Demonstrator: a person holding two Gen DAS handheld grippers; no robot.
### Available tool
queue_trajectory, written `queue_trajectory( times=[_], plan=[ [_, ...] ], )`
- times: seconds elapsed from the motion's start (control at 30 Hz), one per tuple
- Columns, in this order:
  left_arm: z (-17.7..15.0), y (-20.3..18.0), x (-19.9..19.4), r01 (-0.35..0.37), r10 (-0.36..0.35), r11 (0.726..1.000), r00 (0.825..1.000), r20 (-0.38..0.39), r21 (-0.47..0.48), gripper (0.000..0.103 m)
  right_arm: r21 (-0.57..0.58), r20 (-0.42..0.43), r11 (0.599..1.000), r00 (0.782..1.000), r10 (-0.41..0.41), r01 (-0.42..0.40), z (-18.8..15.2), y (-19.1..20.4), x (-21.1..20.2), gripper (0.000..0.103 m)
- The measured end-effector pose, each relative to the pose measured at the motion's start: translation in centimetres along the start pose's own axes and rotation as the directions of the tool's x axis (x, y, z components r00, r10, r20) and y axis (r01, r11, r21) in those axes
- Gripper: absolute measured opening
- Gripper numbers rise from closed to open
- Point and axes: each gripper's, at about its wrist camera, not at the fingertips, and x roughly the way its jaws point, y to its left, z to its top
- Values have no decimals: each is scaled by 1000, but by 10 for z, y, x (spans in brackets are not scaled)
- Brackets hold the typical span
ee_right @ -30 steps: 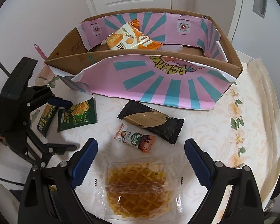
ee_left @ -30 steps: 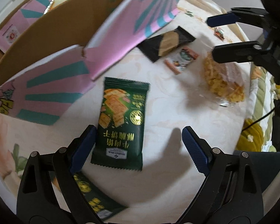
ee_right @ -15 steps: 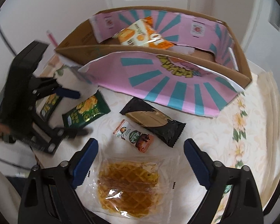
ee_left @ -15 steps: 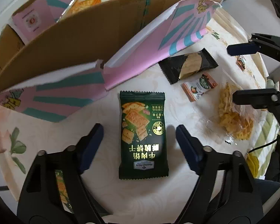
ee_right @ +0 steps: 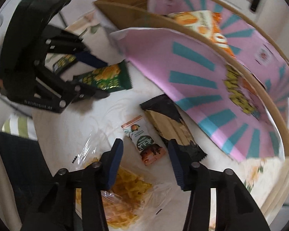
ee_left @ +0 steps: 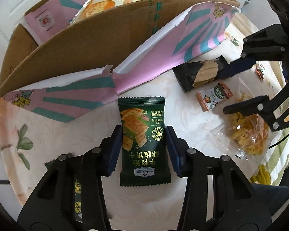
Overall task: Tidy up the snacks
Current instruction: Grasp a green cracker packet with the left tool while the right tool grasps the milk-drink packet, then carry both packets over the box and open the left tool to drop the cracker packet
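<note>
A dark green cracker packet (ee_left: 143,144) lies flat on the white table in the left wrist view. My left gripper (ee_left: 144,148) straddles it, its blue pads touching both long sides. The packet also shows in the right wrist view (ee_right: 106,79). My right gripper (ee_right: 145,161) is half open above a small orange-and-green snack packet (ee_right: 144,144), with nothing between the pads. That small packet (ee_left: 213,96) shows in the left wrist view too.
A cardboard box (ee_left: 82,44) with pink and teal flaps holds an orange snack bag (ee_left: 106,3). A black wafer packet (ee_right: 171,123), a clear waffle bag (ee_right: 125,194) and a second green packet (ee_left: 78,192) lie on the table.
My left gripper has come down over the green packet and closed in on its sides. My right gripper has swung left and narrowed above the small orange-and-green packet.
</note>
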Motion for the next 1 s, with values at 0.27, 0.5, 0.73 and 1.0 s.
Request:
queue_trajectory(
  times=[0.27,0.5,0.73,1.0],
  plan=[
    [-5,-1,-6,-23,24,997,1000,8,-71,41,-139,-30,989,998,47,-51,10,6,13,35],
    [-12,1,-19,-37,41,993,999,28,-116,41,-140,-42,985,995,91,-96,12,-6,20,25],
    [-14,-6,-36,-62,70,988,996,51,-139,41,-150,-4,987,999,52,-52,-3,-6,12,19],
    [-17,-28,-77,-77,92,988,990,105,-136,41,-87,84,996,996,22,-15,-18,-8,-22,19]
  ],
)
